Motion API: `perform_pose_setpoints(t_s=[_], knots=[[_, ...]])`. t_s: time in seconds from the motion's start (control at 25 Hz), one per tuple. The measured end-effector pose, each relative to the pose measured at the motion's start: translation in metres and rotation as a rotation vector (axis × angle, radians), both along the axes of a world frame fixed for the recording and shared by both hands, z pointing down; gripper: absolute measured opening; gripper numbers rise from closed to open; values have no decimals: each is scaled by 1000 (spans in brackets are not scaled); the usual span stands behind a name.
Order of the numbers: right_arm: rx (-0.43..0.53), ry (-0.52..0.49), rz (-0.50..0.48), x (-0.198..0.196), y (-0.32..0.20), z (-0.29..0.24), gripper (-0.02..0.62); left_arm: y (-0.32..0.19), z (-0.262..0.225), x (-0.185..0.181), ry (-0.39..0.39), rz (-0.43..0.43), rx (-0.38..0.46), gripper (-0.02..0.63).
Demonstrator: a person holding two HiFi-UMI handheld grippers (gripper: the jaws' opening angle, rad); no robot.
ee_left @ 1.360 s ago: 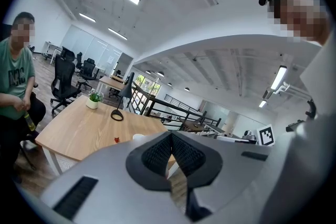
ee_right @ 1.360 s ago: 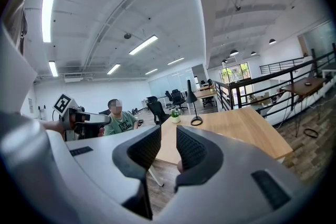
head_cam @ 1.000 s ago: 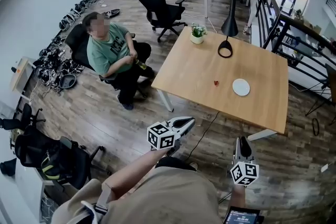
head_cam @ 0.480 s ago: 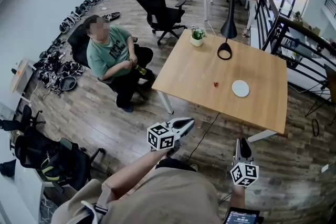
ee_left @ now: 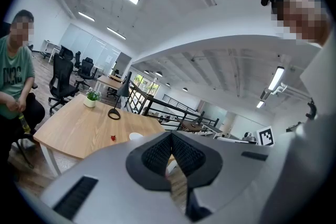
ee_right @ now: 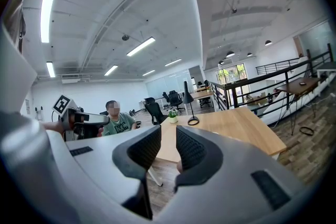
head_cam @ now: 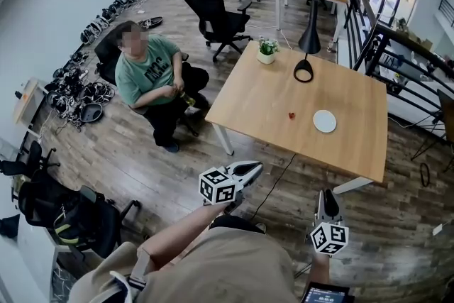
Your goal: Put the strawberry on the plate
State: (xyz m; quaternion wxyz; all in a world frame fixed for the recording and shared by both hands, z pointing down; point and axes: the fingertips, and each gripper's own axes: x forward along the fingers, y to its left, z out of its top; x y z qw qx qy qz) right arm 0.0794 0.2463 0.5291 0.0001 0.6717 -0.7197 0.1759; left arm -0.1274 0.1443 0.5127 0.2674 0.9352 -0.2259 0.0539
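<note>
A small red strawberry (head_cam: 291, 115) lies on the wooden table (head_cam: 269, 92), with a round white plate (head_cam: 325, 121) a short way to its right. Both grippers hang in the air well short of the table's near edge, over the floor. My left gripper (head_cam: 254, 167) has its pads together with nothing between them. My right gripper (head_cam: 326, 195) stands open and empty. In the left gripper view (ee_left: 170, 135) the strawberry (ee_left: 112, 138) and the plate (ee_left: 135, 136) show far off beyond the jaws. The right gripper view (ee_right: 168, 131) shows the table (ee_right: 231, 123) but not the strawberry.
A black desk lamp (head_cam: 307, 46) and a small potted plant (head_cam: 267, 47) stand at the table's far side. A person in a green shirt (head_cam: 145, 71) sits to the table's left. Office chairs (head_cam: 216, 14), a railing (head_cam: 383, 46) and further desks lie beyond.
The seated person has shifted slightly. Both grippers hold nearly the same place, and the strawberry and plate have not moved.
</note>
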Motion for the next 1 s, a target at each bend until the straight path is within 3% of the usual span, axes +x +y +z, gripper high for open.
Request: perform_pose_setpoints(t_s=[0.64,1.0], knots=[[-13,-6,-25,-3,-9,5,78,-1,3,-6,1,-29,-11,1],[-47,-16,-65,-11,-50,15,78,-31,17,-24,-8,-83,-52,0]])
